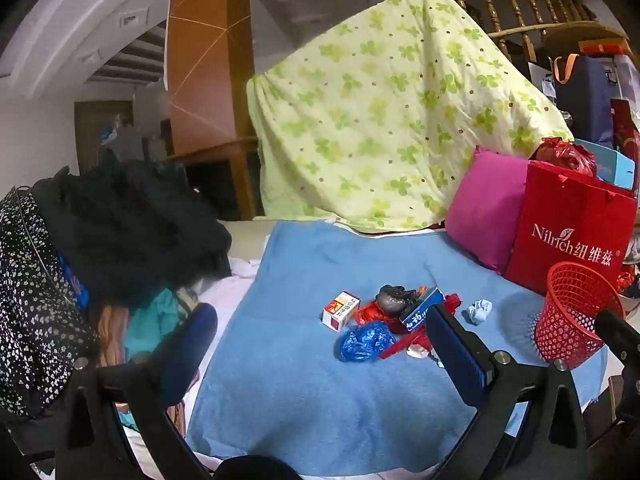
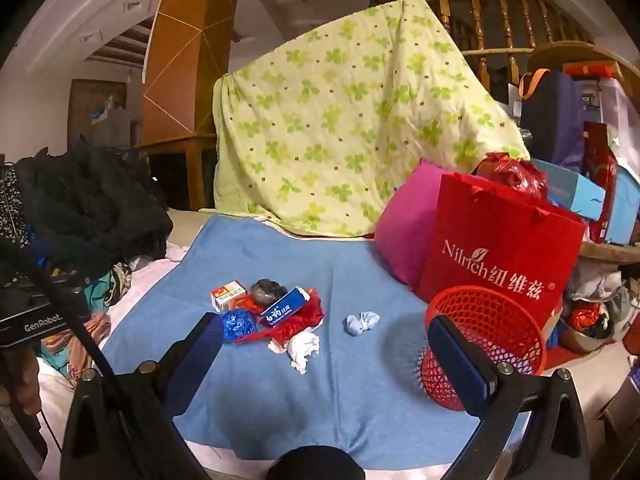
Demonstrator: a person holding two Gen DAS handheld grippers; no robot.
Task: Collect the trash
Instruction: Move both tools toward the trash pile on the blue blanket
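A green-patterned quilt [image 2: 340, 120] is hanging at the back, draped over a wooden railing [image 2: 500, 20]. Below it, a blue towel [image 2: 280, 400] is covering the bed surface and is carrying all the trash. A red paper bag [image 2: 500, 252] is standing at the towel's right edge, leaning against a pink pillow [image 2: 404, 232]. A red mesh basket [image 2: 484, 340] is standing upright in front of the bag.

The trash pile is lying mid-towel: a red wrapper [image 2: 296, 324], a blue toothpaste box [image 2: 284, 306] resting on it, a small orange-and-white box [image 2: 228, 294], a blue foil wrapper [image 2: 238, 324], a dark crumpled lump [image 2: 266, 290], a white tissue wad [image 2: 302, 350] and, apart to the right, a pale blue paper ball [image 2: 360, 322].

The right wrist view is showing the tissue wad fully and the left gripper's body at its left edge; the left wrist view is hiding most of the tissue behind a finger, and is showing a black garment heap [image 1: 132, 232] at close range.

The left gripper [image 1: 320, 344] is hanging released and empty, with the pile lying between and just beyond its fingers. The right gripper [image 2: 328, 360] is hanging released and empty; the tissue wad is lying between its fingers, and the basket is sitting behind its right finger.
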